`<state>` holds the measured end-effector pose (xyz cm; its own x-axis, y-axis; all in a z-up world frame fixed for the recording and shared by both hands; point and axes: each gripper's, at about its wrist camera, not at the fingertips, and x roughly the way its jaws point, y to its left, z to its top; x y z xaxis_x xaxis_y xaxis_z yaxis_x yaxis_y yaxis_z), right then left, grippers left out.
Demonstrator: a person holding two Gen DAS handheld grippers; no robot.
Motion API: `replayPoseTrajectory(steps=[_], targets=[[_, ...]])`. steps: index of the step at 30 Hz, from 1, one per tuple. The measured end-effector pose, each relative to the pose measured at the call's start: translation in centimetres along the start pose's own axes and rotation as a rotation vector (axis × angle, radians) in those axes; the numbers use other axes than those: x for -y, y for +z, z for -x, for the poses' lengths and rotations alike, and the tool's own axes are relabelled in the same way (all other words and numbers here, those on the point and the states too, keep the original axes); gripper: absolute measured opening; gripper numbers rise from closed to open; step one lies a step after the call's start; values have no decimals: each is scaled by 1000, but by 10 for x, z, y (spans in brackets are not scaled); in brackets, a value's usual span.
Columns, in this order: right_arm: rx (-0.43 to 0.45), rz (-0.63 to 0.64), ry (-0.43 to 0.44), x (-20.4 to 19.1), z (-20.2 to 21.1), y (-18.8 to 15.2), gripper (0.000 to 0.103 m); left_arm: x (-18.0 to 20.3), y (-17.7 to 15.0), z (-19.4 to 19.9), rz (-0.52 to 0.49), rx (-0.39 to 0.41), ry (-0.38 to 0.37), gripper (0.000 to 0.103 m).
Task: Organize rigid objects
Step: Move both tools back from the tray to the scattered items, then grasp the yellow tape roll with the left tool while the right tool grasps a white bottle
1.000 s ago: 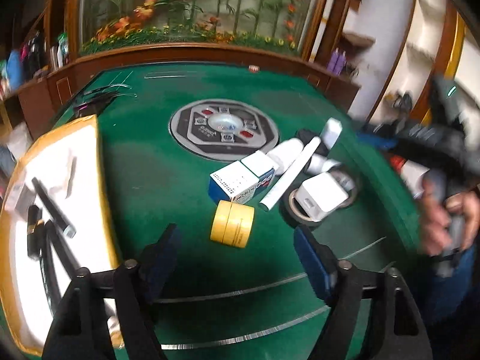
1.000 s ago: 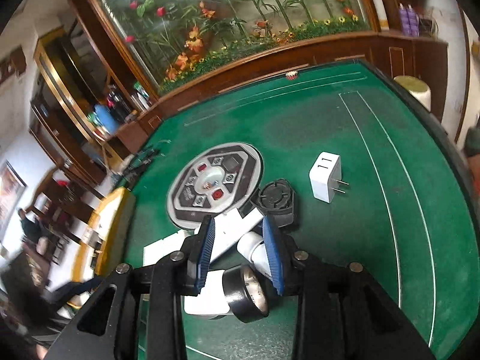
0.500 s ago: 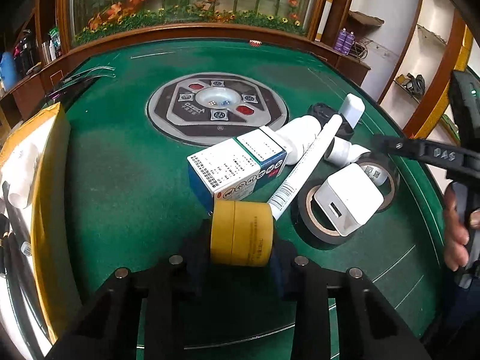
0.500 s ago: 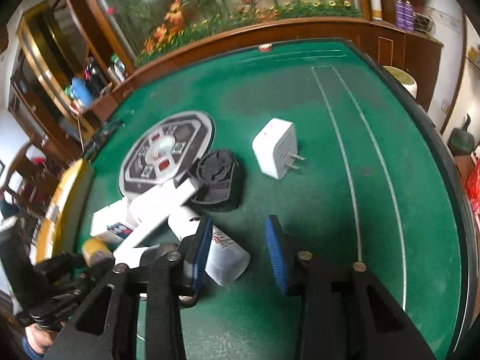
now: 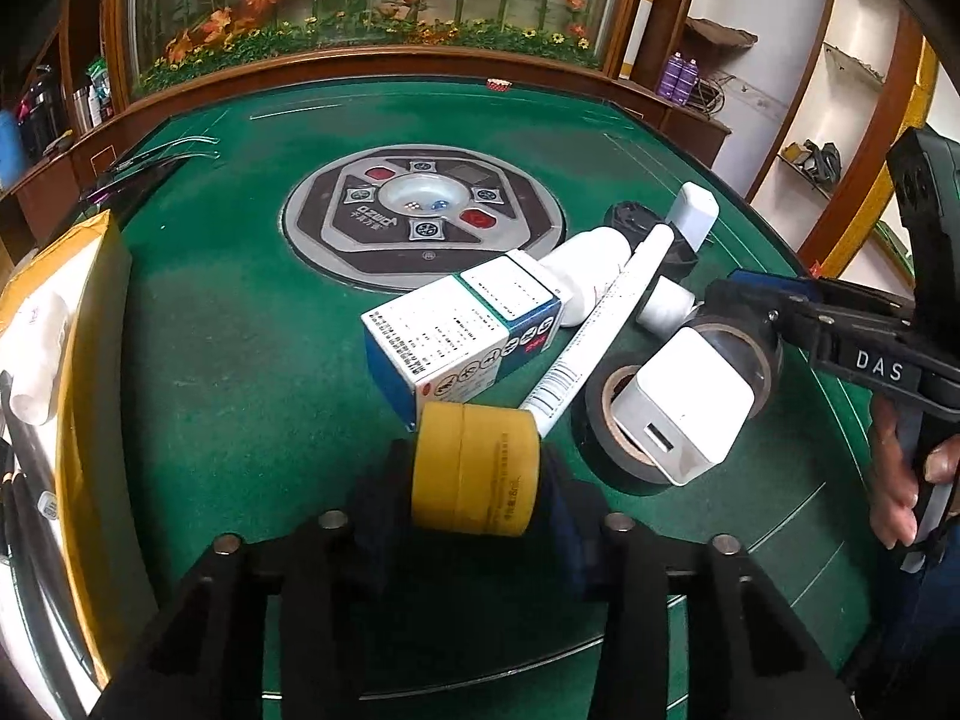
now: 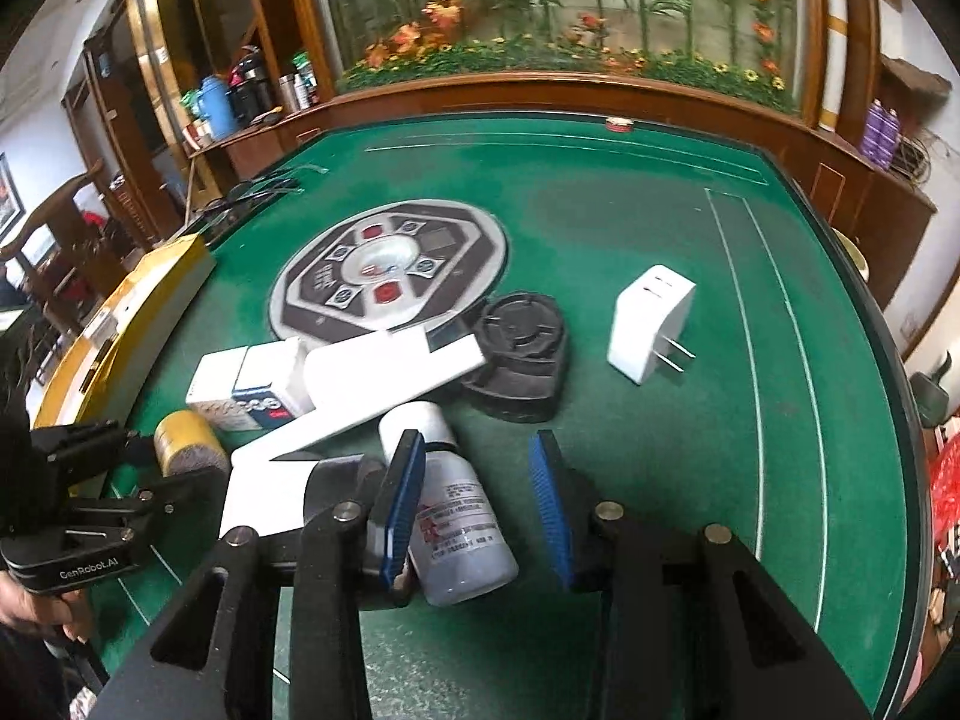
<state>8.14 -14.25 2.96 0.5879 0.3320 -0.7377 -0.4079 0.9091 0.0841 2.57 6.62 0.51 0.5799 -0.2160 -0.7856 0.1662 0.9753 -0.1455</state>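
Note:
My left gripper (image 5: 477, 480) has a yellow tape roll (image 5: 474, 468) between its pads, which touch both of its sides; the jaws are opening. Behind the roll lie a blue-and-white medicine box (image 5: 456, 342), a long white tube (image 5: 606, 330) and a white charger (image 5: 684, 414) resting on a black tape roll (image 5: 600, 408). My right gripper (image 6: 476, 456) is open around a white bottle (image 6: 456, 516) lying on the green table. The bottle rests against the left pad and stands clear of the right one.
A yellow-rimmed tray (image 5: 90, 330) with pens stands at the table's left edge. A round dice console (image 5: 420, 210) is set into the middle. A black round lid (image 6: 522, 354) and a white plug adapter (image 6: 651, 318) lie right of the pile. A hand (image 5: 900, 480) holds the right gripper.
My left gripper came forward and down and closed around the yellow tape roll. My right gripper rolled and sank from the black tape roll over to the white bottle.

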Motion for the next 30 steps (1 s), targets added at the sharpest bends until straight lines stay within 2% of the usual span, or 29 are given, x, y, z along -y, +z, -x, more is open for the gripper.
replayPoseTrajectory(steps=[3,5,7,8,9,13,16,22,30], targets=[[-23,16,6,-2,0,-2,37,8,-2,-1,-40,0,26,55],[-52,52,-28,-7,-4,-4,44,11,-2,-2,-56,3,43,56],[-59,67,-29,-11,-6,-7,40,11,-3,-2,-57,12,47,54],[-64,56,-20,-10,-6,-7,37,11,-3,-2,-55,16,52,50],[-75,48,-15,-9,-8,-8,34,8,-2,-2,-47,22,66,33],[-77,13,-1,-5,-7,-8,33,-1,-2,1,7,26,24,34],[-84,-66,40,6,-5,-6,33,-2,-5,5,28,31,1,34],[-30,-173,92,21,9,-2,33,1,-5,20,35,56,-18,34],[-86,-76,0,4,-5,-5,33,3,-2,47,36,110,-37,34]])
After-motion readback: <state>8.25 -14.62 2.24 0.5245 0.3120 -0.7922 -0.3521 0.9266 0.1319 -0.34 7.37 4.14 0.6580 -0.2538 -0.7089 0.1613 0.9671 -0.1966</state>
